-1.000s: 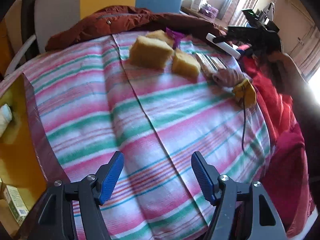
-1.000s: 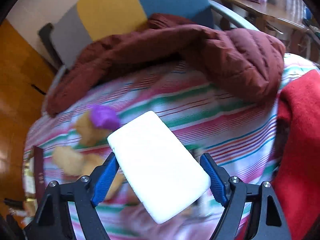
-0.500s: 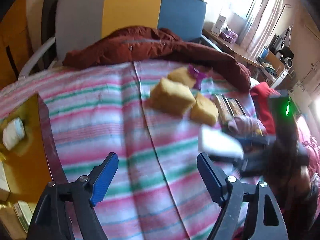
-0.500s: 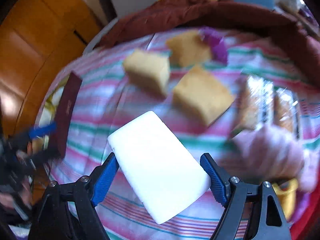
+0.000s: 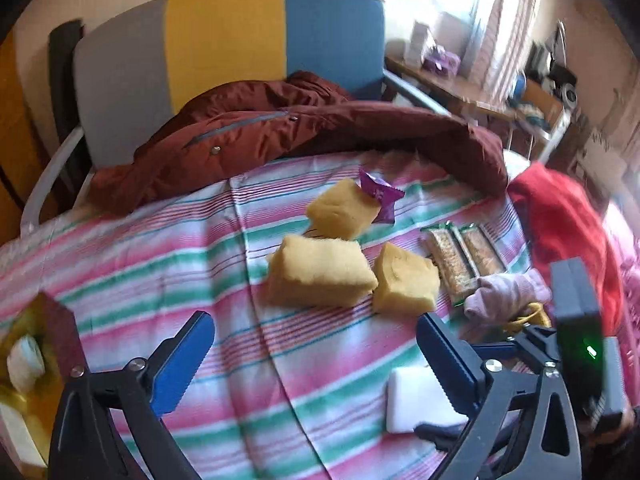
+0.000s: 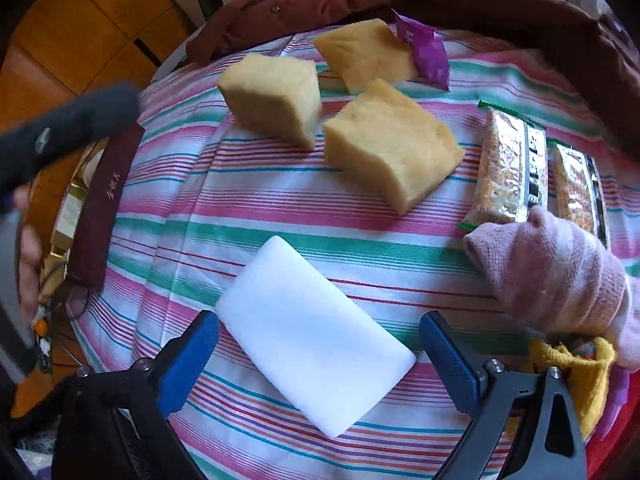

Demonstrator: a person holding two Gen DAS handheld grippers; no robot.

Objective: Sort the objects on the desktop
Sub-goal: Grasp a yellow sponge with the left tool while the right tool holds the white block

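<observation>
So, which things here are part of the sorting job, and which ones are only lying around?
Part of the job:
- white block, between the right gripper fingers
- three yellow sponges
- purple wrapper
- snack bars
- pink sock

Lying about:
- maroon jacket
- red cloth
- chair

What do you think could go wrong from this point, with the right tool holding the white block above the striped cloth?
1. The right tool grips the white block diagonally, near its corners, so the block may twist or slip out.
2. The pink sock lies close beside that tool's right finger and might be snagged or dragged.
3. In the left wrist view, the open left tool sits right beside the right tool, so the two could bump.
</observation>
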